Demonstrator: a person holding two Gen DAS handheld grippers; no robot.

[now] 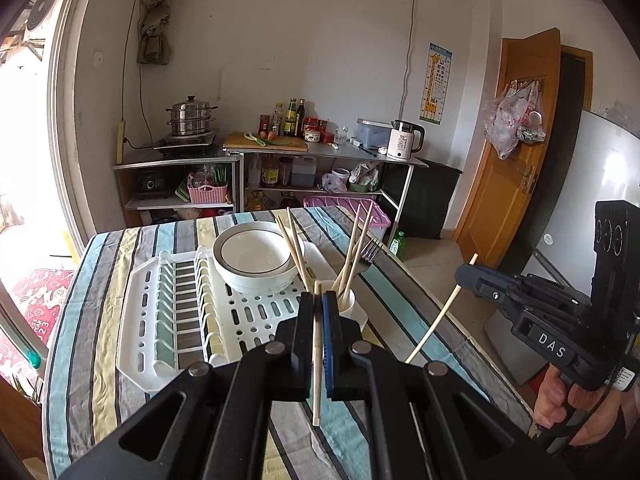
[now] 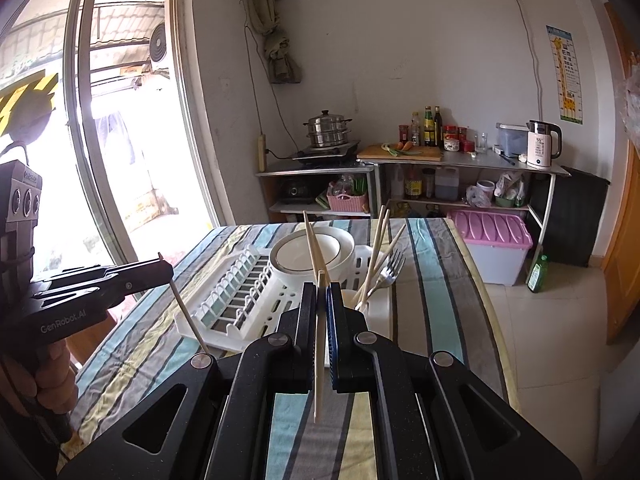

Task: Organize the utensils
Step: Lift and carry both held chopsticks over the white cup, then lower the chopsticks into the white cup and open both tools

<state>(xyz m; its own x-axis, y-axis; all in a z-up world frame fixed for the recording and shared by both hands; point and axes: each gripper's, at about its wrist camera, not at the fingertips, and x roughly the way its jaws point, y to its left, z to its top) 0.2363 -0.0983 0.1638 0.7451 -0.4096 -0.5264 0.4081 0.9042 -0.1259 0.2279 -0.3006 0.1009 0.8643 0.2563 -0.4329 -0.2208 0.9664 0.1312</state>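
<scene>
Left claw (image 1: 319,300) clamps one chopstick (image 1: 317,360) upright, just short of the white utensil cup (image 1: 347,306) on the drying rack (image 1: 160,320); right claw (image 2: 322,292) pinches another chopstick (image 2: 320,352) beside that cup

The left gripper (image 1: 319,300) is matte black plastic with two flat fingers, one faced by a blue ribbed pad (image 1: 330,340). Four round silver pivot screws (image 1: 275,347) sit on the angular linkage arms behind that pad. The right gripper (image 2: 322,294) has the same build, with a blue pad (image 2: 332,332) and silver screws (image 2: 280,339). Seen from the side, the right one bears a white "DAS" label, the left one grey "GenRobot.AI" lettering. Each body carries a boxy black block with three round openings.
</scene>
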